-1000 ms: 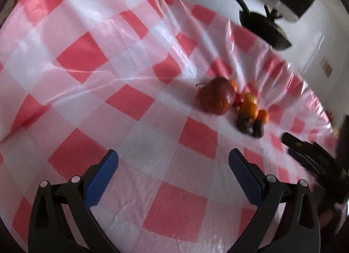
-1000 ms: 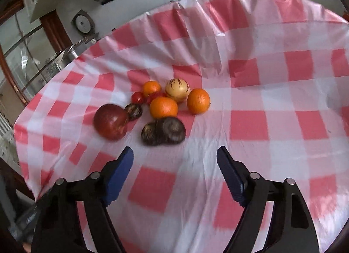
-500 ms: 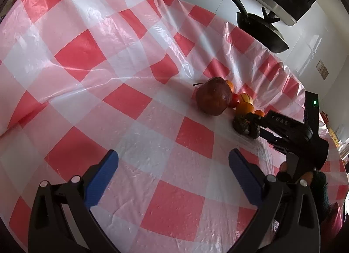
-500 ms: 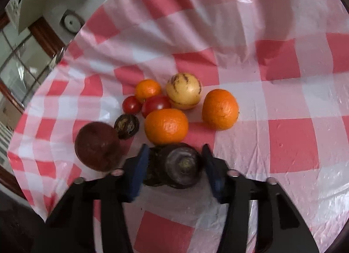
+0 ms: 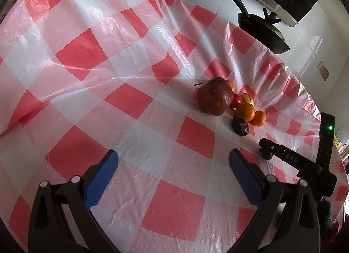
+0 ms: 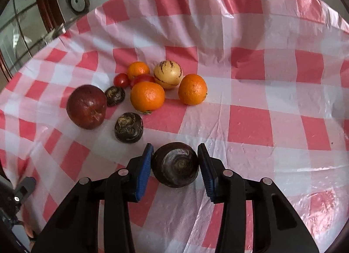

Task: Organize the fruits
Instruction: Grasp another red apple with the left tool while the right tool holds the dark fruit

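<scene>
the right gripper [image 6: 175, 161] pinches a dark brown, glossy round fruit [image 6: 175, 164] between its blue pads [image 6: 144, 172], one pad pressed to each side; whether the fruit rests on the red-and-white checked plastic tablecloth [image 6: 250, 122] or hangs just above it is hard to tell; a second dark, rough-skinned round fruit [image 6: 128, 127] lies just beyond it, apart from the pads; a third, smaller dark fruit [image 6: 115, 92] sits beside a large dark red apple-like fruit [image 6: 86, 106]; behind them cluster three oranges, the nearest [image 6: 147, 95] partly covering a small red tomato [image 6: 141, 78], with another tomato [image 6: 121, 79] to the side and a pale yellow, purple-streaked round fruit [image 6: 167, 74] at the back; the left gripper [image 5: 172, 163] hovers spread wide over bare cloth, nothing between its fingers; from its view the red fruit [image 5: 214, 96] hides much of the cluster, and the right gripper's black body [image 5: 290, 159] covers the held fruit almost wholly; a black pan [image 5: 261, 28] stands past the table edge, its far side cut off.
</scene>
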